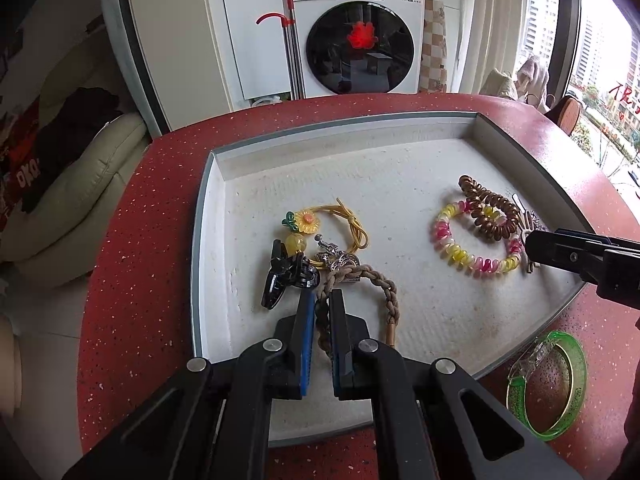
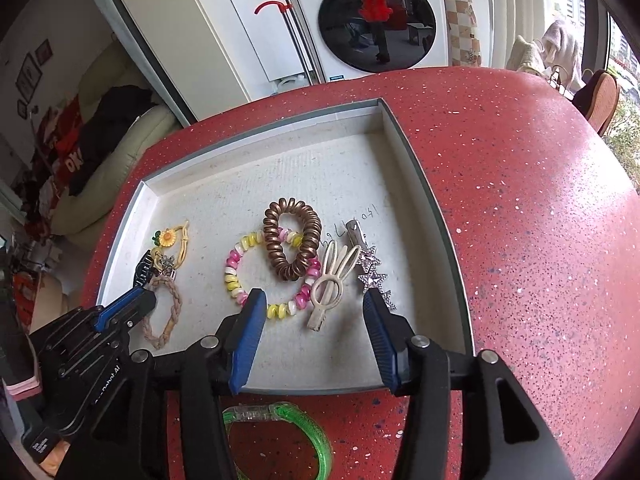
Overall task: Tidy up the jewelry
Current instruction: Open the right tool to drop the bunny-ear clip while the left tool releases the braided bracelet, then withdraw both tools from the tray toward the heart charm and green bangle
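On the red table (image 2: 520,200) sat the white tray (image 2: 424,200) holding the jewelry. We clenched our left gripper (image 1: 320,304) on the braided bracelet (image 1: 384,284) near its left edge; our right gripper (image 2: 314,304) hung released above the cream bunny clip (image 2: 330,284).

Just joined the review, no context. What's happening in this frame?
A person with two handheld grippers is sorting jewelry in a shallow tray on a red table. The left gripper is closed around a braided rope bracelet in the tray. The right gripper hangs open above a cream bunny hair clip. A green bangle lies outside the tray.
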`<state>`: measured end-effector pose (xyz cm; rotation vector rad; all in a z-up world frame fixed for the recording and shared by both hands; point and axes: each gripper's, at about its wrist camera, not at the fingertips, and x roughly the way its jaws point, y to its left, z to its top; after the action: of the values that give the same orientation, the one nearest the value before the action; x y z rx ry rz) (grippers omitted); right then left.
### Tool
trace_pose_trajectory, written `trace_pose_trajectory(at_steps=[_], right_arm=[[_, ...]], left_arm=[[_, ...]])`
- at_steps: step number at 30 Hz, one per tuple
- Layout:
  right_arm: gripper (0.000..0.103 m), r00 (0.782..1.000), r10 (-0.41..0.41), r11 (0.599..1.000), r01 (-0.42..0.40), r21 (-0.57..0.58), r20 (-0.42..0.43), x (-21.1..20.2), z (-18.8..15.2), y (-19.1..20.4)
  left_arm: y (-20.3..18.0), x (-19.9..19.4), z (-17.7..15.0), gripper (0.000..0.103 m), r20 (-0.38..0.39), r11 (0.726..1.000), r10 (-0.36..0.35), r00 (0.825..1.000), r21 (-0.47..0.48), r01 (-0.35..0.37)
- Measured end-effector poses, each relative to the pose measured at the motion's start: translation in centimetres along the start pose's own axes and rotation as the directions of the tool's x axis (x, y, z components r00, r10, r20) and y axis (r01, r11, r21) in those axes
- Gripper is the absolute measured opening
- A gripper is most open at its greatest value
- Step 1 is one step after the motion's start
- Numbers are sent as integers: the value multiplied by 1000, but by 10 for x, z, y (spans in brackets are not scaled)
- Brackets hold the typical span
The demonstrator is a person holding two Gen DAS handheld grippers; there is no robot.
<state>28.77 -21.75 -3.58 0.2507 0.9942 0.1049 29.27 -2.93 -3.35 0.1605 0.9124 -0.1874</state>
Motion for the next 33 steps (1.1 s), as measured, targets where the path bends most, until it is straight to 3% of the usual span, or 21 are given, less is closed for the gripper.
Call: trace_pose_trajectory(at_steps=[28,29,30,31,33], right_arm=[[55,998,13,1000,-14,16,61,-28,0,-4],[56,998,13,1000,-14,14,63,-29,-1,-4],[57,998,10,1000,-10,11,61,-30,-2,-3],[59,998,7,1000,-8,8,62,-31,-3,-3],[59,997,4,1000,-4,1,71,-33,-4,-1]], left_arm=[[7,-21,6,26,48,1000,1,999,-26,0],[8,-23,6,36,50,1000,0,999,-30,2],[9,-25,5,59,51,999,-1,999,-35,2],[10,-26,4,103,51,999,12,999,-45,-10],[10,-31,2,103,90,998,40,995,-45,-36]])
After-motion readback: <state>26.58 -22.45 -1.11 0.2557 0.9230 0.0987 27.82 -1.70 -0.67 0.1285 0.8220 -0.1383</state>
